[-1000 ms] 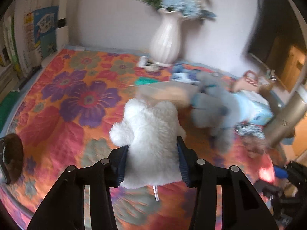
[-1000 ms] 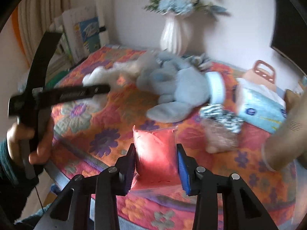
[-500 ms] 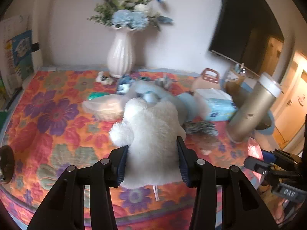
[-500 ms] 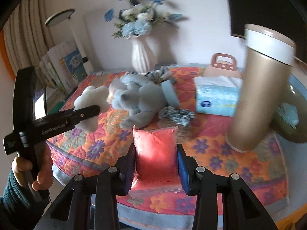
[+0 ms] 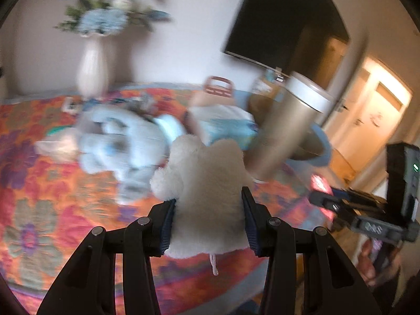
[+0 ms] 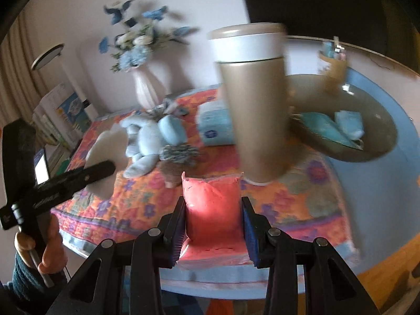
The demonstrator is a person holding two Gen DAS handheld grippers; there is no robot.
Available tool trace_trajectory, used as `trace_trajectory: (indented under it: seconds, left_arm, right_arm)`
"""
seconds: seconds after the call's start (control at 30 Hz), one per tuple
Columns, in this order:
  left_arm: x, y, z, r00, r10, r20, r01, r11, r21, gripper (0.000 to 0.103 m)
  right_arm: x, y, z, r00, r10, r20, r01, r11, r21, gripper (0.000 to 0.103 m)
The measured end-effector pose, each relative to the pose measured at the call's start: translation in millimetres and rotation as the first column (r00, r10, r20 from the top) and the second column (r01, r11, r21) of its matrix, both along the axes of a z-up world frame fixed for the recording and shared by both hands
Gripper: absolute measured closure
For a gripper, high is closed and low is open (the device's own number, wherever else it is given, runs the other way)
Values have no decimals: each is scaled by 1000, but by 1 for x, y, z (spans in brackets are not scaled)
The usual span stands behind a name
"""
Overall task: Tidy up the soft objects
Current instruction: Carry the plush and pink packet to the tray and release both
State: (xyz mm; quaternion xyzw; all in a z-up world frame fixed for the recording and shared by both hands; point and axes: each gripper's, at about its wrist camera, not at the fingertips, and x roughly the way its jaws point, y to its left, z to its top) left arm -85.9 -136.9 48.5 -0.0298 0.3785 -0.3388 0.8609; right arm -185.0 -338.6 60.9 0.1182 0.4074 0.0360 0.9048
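White plush fills the left gripper (image 5: 207,220): its 2 fingers are clamped on a fluffy white soft toy (image 5: 207,191), held up above the near edge of the counter (image 6: 302,210), which wears a flowered orange cloth. The right gripper (image 6: 212,225) is squeezed shut on a pink soft pouch (image 6: 211,204), also near that front edge and off the surface as far as I can tell. In the left wrist view the right gripper shows low on the right side, blurred, with a bit of pink at its tip.

Just past the pouch stands a tall gold canister (image 6: 257,110) with a white band under its lid. Left of it, toward the middle of the counter, lies a grey-blue plush animal (image 6: 147,141) on its side, a striped blue-grey scrunchie (image 6: 178,153) touching it. Behind them sits a blue tissue pack (image 6: 214,126). Toward the right edge is a wide olive bowl (image 6: 341,141) holding light blue items. At the back edge stands a white vase (image 6: 144,89) of blue and white flowers, against the wall.
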Motion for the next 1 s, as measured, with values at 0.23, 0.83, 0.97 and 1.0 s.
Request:
trace_trajectory:
  seconds: [0.23,0.83,0.97,1.0]
  left_arm:
    - [-16,-52,6,987,-158,-29,156,986,-52,60]
    - [-43,-250,50,946,-298,127,293,954,55,60]
    - [-28,-290,61,963,-193,188,180,980,89,60]
    - [-22,-297,61,966,-169,196,153,984,93,60]
  right_arm:
    - [-20,-51,5,995,-102,7,102,995,19,65]
    - [-27,-205,62,921,-369,125,362,929,71,65]
    - [5,-236,69,919,-376,120,366,925,103,65]
    - [14,-243,68,919,-377,112,366,925,106,65]
